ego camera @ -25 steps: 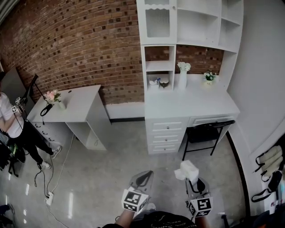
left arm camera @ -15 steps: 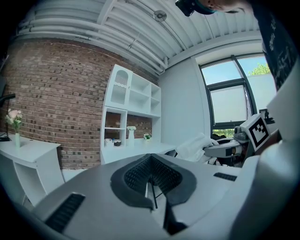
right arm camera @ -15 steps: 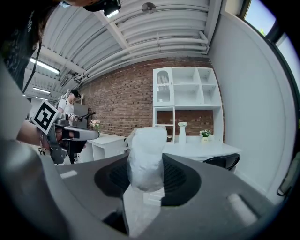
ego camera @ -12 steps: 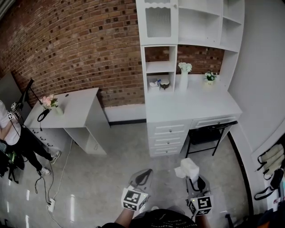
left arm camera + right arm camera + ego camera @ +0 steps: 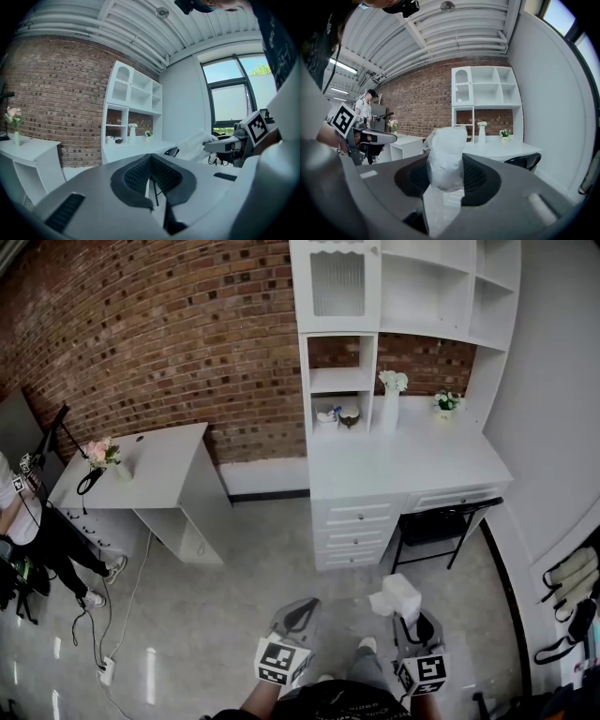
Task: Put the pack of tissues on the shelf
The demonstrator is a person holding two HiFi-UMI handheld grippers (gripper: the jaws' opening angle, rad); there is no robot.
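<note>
Right here at my feet, the left tongs (image 5: 298, 612) are pressed together at the tips and carry nothing. Beside them the right tongs (image 5: 411, 617) are pinching the pack of tissues (image 5: 397, 596) by its lower end. The pack juts out past the tips with its long side upright between the pads (image 5: 474, 179), leaning a little toward the left tongs. The glossy floor (image 5: 225, 615) ahead is open. A black chair (image 5: 439, 521) is tucked under the right half of the white bench (image 5: 403, 460), whose front edge with drawers faces me. The shelf (image 5: 339, 381) rises at the bench's back against the brick wall (image 5: 187, 334). Off left are a second bench (image 5: 155, 460) and a person (image 5: 28, 512).
</note>
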